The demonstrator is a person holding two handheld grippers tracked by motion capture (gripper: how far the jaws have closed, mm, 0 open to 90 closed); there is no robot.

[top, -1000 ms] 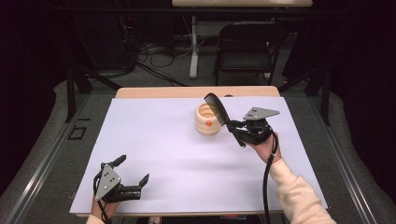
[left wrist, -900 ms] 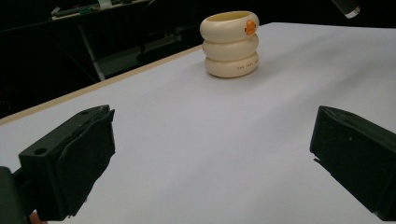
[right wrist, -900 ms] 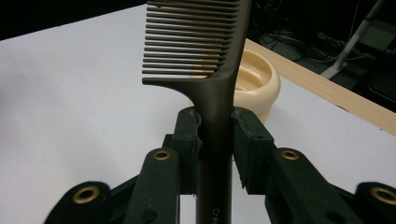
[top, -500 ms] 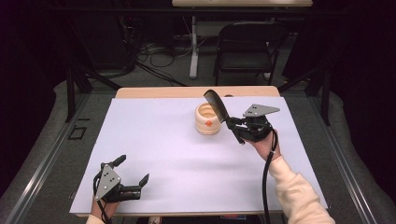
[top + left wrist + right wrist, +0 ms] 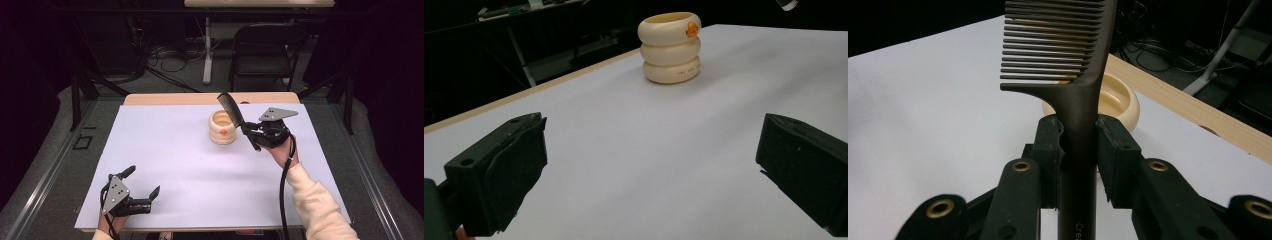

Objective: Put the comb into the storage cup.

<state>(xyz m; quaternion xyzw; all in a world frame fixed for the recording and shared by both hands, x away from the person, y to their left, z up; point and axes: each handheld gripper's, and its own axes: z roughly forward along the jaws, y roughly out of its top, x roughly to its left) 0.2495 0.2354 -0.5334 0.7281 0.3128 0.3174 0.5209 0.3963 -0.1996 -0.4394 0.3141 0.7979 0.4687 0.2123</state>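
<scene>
Nearest, the left claw point(image 5: 137, 192) rests low on the bench point(image 5: 165, 150) at its near-left corner, jaws spread wide with nothing between them. It is parked well clear of the work, so the centre of the white surface stays free for the other hand.

Farther in, the right claw point(image 5: 252, 135) is clamped on the handle of a dark comb point(image 5: 231, 107). The grip sits just below the teeth, as the right gripper view shows, which leaves the toothed end free. The comb stands tilted, teeth end uppermost, just beside and above the cream ringed holder point(image 5: 222, 128). Judged from this posture, the comb is being lined up with the holder's open top.
</scene>
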